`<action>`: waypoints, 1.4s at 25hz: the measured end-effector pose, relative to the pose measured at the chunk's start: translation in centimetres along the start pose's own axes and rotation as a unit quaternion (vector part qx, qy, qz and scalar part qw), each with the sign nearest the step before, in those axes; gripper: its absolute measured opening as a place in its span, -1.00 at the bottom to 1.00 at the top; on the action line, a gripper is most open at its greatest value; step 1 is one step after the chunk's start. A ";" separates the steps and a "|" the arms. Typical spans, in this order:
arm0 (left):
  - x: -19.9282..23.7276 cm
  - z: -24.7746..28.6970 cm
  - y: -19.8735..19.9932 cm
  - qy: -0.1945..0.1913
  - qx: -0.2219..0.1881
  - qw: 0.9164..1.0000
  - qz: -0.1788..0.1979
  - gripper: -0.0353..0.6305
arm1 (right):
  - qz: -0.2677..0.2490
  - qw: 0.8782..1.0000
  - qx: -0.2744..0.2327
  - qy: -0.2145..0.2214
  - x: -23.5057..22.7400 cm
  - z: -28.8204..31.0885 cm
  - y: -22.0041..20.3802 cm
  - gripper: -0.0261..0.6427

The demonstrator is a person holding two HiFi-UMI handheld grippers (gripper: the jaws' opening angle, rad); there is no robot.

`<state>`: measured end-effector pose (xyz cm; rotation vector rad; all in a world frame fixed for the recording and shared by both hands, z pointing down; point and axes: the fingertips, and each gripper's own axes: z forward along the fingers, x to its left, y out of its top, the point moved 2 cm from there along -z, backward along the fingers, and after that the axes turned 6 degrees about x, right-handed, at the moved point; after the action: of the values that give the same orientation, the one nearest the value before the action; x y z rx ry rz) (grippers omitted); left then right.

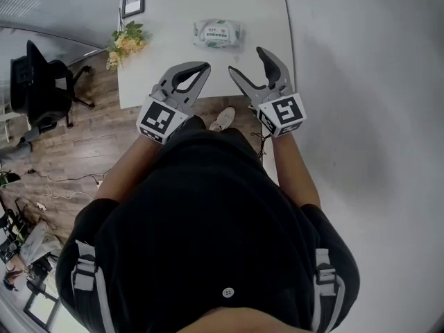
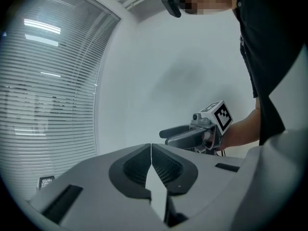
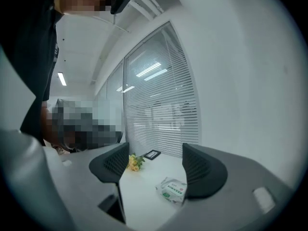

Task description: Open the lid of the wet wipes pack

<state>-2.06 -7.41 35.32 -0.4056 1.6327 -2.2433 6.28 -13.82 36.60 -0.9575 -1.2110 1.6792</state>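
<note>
Left tongs (image 1: 205, 68) closed, right tongs (image 1: 246, 60) agape, before pillowy wet wipes pack (image 1: 217, 33) on smooth white table (image 1: 159, 47)

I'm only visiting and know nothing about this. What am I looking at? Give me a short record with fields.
table: white, rectangular
wet wipes pack: lies flat towards the table's far end, lid looks shut
left claw: shut, nothing in it
right claw: open, nothing in it, pointed towards the pack
contact: neither claw touches the pack
also on the table: flowers at the left edge, picture frame at the far left corner
</note>
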 end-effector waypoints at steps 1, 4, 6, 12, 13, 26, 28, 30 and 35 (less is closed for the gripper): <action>0.0 0.4 0.1 0.006 0.001 1.000 -0.006 -0.87 | -0.001 1.000 0.001 0.006 -0.6 0.1 0.1 0.11; 0.5 1.2 0.2 0.024 0.009 0.999 -0.021 -0.87 | -0.007 1.000 0.006 0.020 -2.2 0.5 0.6 0.11; 0.9 1.6 0.6 0.035 0.014 0.999 -0.022 -0.87 | -0.009 1.000 0.008 0.024 -3.0 0.9 1.0 0.11; 2.9 3.1 0.8 0.045 0.008 0.999 -0.024 -0.87 | -0.006 0.999 0.020 0.030 -4.8 2.9 0.6 0.11; 3.4 3.4 0.7 0.045 0.008 0.999 -0.027 -0.87 | -0.006 0.999 0.023 0.029 -5.1 3.3 0.4 0.11; 12.3 8.2 -4.7 0.038 0.052 0.996 -0.067 -0.87 | 0.003 0.995 0.099 0.005 -8.9 10.6 -4.3 0.11; 13.5 8.8 -5.8 0.038 0.060 0.994 -0.079 -0.87 | 0.001 0.994 0.114 0.002 -9.3 11.8 -5.4 0.11; 14.5 9.4 -7.1 0.038 0.070 0.993 -0.089 -0.87 | -0.004 0.992 0.127 -0.001 -9.7 12.9 -6.6 0.11; 16.6 11.3 -10.9 0.034 0.106 0.989 -0.101 -0.87 | -0.017 0.987 0.162 -0.005 -10.9 15.5 -9.5 0.11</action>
<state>-13.40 -21.06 49.58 -0.4601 1.4201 -2.5766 -2.09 -27.22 50.68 -0.7250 -0.9172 1.7863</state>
